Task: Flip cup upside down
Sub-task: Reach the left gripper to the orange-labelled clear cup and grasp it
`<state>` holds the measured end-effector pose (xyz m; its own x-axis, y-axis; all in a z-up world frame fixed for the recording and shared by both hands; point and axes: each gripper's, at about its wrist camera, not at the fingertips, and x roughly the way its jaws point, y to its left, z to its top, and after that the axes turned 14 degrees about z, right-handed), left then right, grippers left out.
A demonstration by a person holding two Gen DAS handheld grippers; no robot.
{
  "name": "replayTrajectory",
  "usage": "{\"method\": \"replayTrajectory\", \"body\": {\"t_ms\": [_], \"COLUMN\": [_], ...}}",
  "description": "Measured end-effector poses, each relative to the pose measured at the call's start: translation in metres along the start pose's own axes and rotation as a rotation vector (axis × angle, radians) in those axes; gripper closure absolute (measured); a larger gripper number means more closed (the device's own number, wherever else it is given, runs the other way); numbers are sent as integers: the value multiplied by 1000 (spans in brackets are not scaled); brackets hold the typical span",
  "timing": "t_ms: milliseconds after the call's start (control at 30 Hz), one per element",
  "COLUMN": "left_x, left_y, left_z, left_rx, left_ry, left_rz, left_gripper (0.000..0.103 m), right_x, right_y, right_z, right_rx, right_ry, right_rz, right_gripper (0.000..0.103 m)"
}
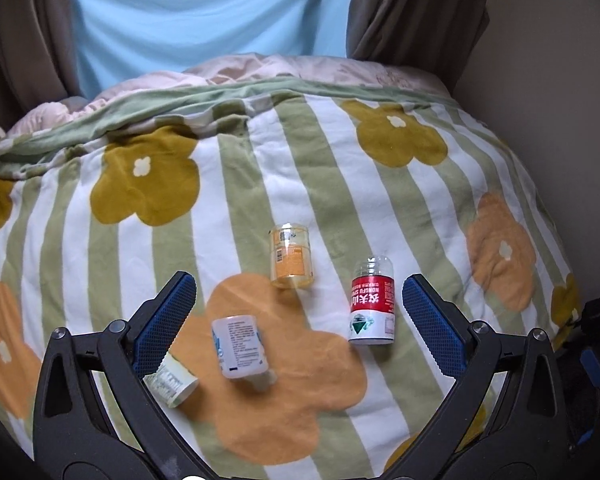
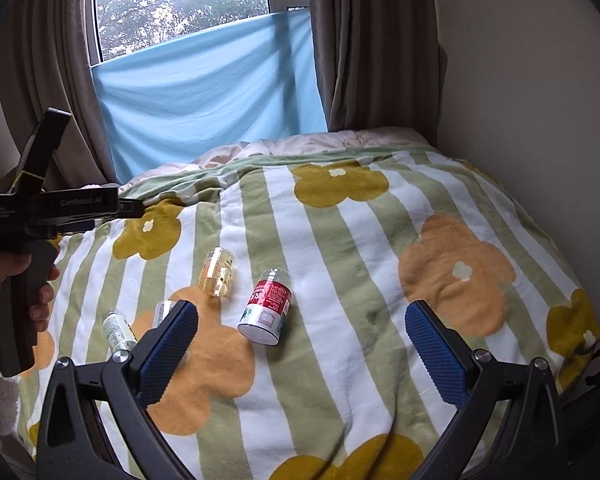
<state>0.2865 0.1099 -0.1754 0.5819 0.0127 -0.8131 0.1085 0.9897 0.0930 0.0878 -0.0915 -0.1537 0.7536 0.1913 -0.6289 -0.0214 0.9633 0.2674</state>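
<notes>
Several small cut-bottle cups rest on a flowered, striped blanket (image 1: 260, 168). A red-and-white labelled cup (image 1: 371, 304) stands with its clear neck up; it also shows in the right wrist view (image 2: 267, 307). A clear orange-labelled cup (image 1: 291, 256) stands behind it, seen too in the right wrist view (image 2: 217, 272). A white cup (image 1: 240, 346) and a pale green-labelled cup (image 1: 171, 384) lie near my left gripper's left finger. My left gripper (image 1: 299, 320) is open and empty, above the cups. My right gripper (image 2: 302, 344) is open and empty, to the right of them.
The blanket (image 2: 340, 240) covers a bed against a wall (image 2: 540, 80) on the right. Brown curtains (image 2: 364, 40) and a light blue cloth (image 2: 204, 92) hang behind. A hand holds the left gripper's handle (image 2: 24, 248) at the left of the right wrist view.
</notes>
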Motion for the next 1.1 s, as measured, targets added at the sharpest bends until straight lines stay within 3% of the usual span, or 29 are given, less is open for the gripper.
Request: {"method": "replayTrajectory", "body": {"t_ms": [100,267,500,667,833,1000,1100], "left_x": [57,157,238,263,277,283,286], "left_y": [-20,-43,-43,-43,-46,-53,-64], "left_z": [10,23,30,27,22,21,16], "left_rx": [51,136,95,76,78,100,117], "left_ry": [64,258,515,581,623,638,635], "left_rz": [-4,7,-26,-30,-39,-32,-24], "left_gripper": [0,0,0,3,16,43,47], "right_x": [30,66,95,103,108,111,112], "right_y": [-10,-18,-28,-31,-37,-43,-44], "right_z": [-13,-31,-53,-63,-65,-62,-61], "right_rx": [32,54,91,89,100,134,155], "right_ry": [39,66,134,167,184,183,190], "right_rz": [16,21,51,67,70,68,79], "right_gripper": [0,0,0,0,0,0,0]}}
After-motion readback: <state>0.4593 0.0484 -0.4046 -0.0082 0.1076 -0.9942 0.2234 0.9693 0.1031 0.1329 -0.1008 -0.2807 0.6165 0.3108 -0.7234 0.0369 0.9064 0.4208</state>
